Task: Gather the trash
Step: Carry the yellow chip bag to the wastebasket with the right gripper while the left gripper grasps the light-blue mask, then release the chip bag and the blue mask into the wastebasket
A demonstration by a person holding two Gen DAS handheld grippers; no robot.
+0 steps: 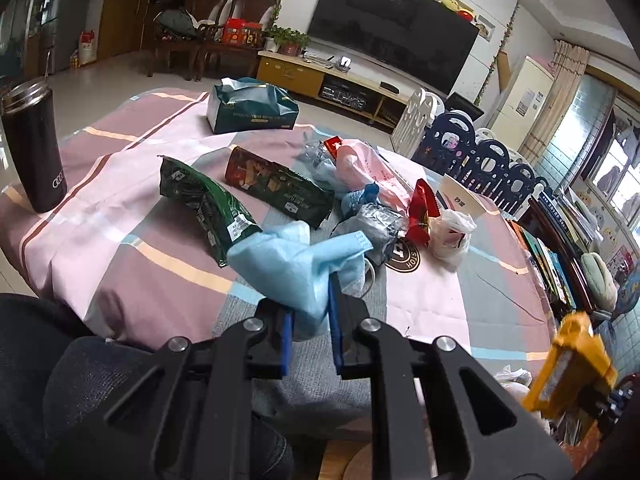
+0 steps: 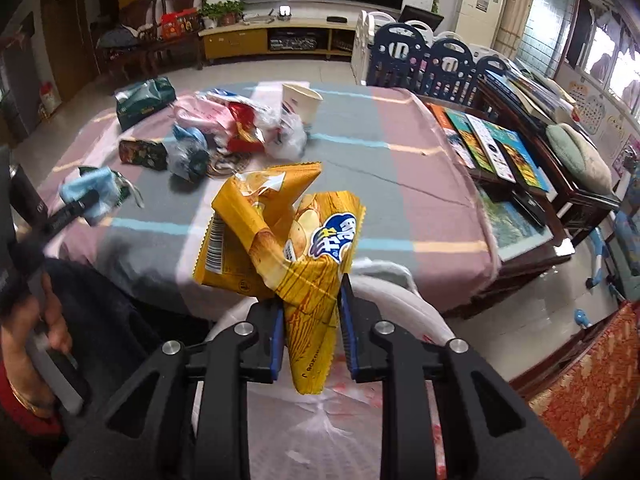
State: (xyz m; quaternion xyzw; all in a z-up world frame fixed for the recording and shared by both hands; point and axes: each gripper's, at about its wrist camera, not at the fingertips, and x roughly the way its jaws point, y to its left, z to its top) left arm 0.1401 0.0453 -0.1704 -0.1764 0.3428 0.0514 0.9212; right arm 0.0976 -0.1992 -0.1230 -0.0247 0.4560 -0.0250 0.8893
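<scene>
Above table, both tools tilted downward

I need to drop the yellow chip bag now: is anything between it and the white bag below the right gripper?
Nothing visible. The right gripper holds the yellow chip bag directly above the white bag, whose lined opening lies just beneath the wrapper's lower end. The left gripper, shut on a blue mask, is off to the side.
</scene>
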